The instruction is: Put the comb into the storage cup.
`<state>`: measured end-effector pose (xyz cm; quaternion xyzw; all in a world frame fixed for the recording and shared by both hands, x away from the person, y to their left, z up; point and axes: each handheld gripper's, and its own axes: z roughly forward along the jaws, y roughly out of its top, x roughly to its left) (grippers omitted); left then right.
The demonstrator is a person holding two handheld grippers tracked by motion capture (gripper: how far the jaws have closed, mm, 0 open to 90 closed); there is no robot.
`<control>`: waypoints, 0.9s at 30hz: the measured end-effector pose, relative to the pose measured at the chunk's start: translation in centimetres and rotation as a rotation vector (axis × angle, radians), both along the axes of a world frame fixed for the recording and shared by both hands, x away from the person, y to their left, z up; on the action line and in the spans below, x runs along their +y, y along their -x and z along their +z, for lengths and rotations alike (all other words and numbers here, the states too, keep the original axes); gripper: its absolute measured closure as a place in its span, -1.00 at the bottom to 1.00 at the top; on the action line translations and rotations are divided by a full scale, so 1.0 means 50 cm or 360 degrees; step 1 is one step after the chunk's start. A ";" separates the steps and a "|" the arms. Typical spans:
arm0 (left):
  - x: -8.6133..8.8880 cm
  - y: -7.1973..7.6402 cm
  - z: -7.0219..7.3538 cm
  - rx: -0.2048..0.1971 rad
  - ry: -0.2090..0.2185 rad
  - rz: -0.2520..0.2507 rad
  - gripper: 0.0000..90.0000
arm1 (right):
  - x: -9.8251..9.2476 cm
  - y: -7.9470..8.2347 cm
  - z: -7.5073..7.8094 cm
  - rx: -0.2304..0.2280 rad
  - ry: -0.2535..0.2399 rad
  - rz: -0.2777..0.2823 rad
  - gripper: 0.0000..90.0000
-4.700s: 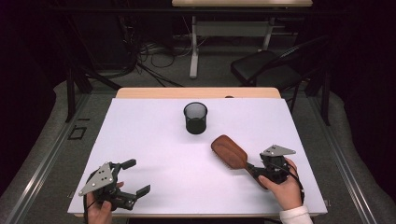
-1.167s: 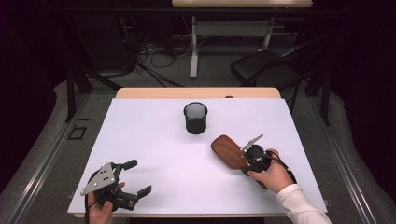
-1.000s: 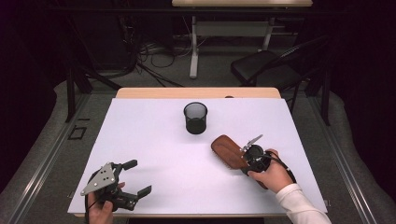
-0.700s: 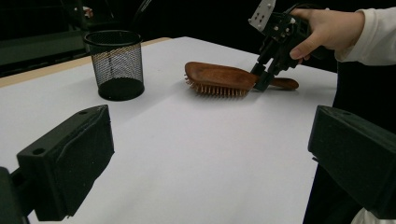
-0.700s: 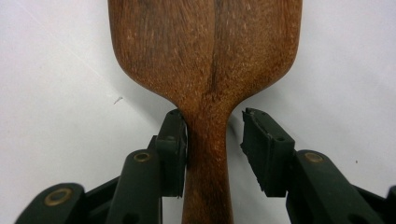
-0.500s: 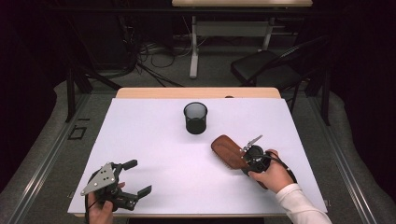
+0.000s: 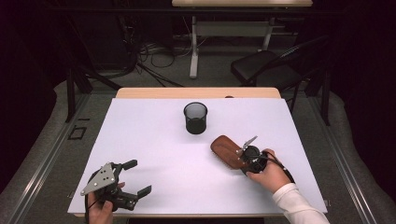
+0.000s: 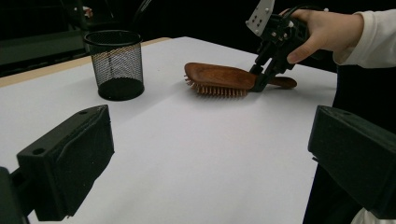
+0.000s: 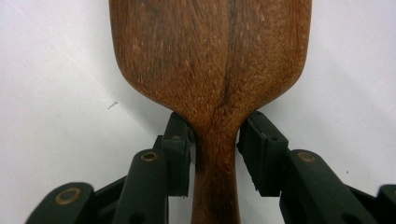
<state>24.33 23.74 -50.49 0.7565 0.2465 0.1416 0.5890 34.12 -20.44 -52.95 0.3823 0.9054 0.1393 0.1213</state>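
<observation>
1. Your left gripper [image 7: 135,179] sits nearest you, at the front left corner of the white table [image 7: 140,140], gripped in your left hand [image 7: 100,207]. Its jaws stand wide apart with nothing between them; in the left gripper view they frame bare tabletop.
2. Your right gripper [image 7: 243,157] is on the right side of the table, a little farther in, held in your right hand [image 7: 268,175] with a white sleeve [image 7: 299,207] behind it. It points down and towards the table's middle.
3. Its jaws have just been closing around the neck of the wooden hairbrush [image 9: 212,60], where the handle meets the head. In the right gripper view one pad looks to be touching the wood on one side, while a thin gap remains at the other pad, so the brush is between the fingers [image 9: 180,149] but not yet clamped.
4. The hairbrush lies flat on the table, right of centre, bristles down and wooden back up, its head pointing away from your right hand towards the cup.
5. Farther back, near the table's middle, a black mesh pen cup [image 7: 195,117] stands upright, well apart from the brush.
</observation>
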 end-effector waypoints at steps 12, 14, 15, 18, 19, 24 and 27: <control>0.000 -0.001 -0.001 0.0002 0.0005 -0.0005 -0.99 | 0.005 0.001 0.000 -0.0012 0.0068 0.0002 0.54; 0.000 -0.001 -0.001 0.0002 0.0005 -0.0006 -0.99 | 0.006 0.001 0.000 -0.0011 0.0073 0.0003 0.55; 0.000 -0.001 -0.001 0.0003 0.0005 -0.0006 -0.99 | 0.006 0.001 0.000 -0.0012 0.0075 0.0004 0.55; 0.000 -0.001 -0.001 0.0003 0.0005 -0.0005 -0.99 | 0.006 0.001 0.001 -0.0008 0.0083 0.0008 0.57; 0.000 -0.001 -0.001 0.0004 0.0005 -0.0006 -0.99 | 0.006 0.001 0.001 -0.0007 0.0083 0.0009 0.57; 0.000 -0.001 -0.001 0.0005 0.0004 -0.0006 -0.99 | 0.004 0.000 0.001 -0.0012 0.0087 0.0026 0.59; -0.001 -0.001 -0.001 0.0008 0.0006 -0.0005 -0.99 | 0.004 0.001 0.001 -0.0006 0.0085 0.0026 0.59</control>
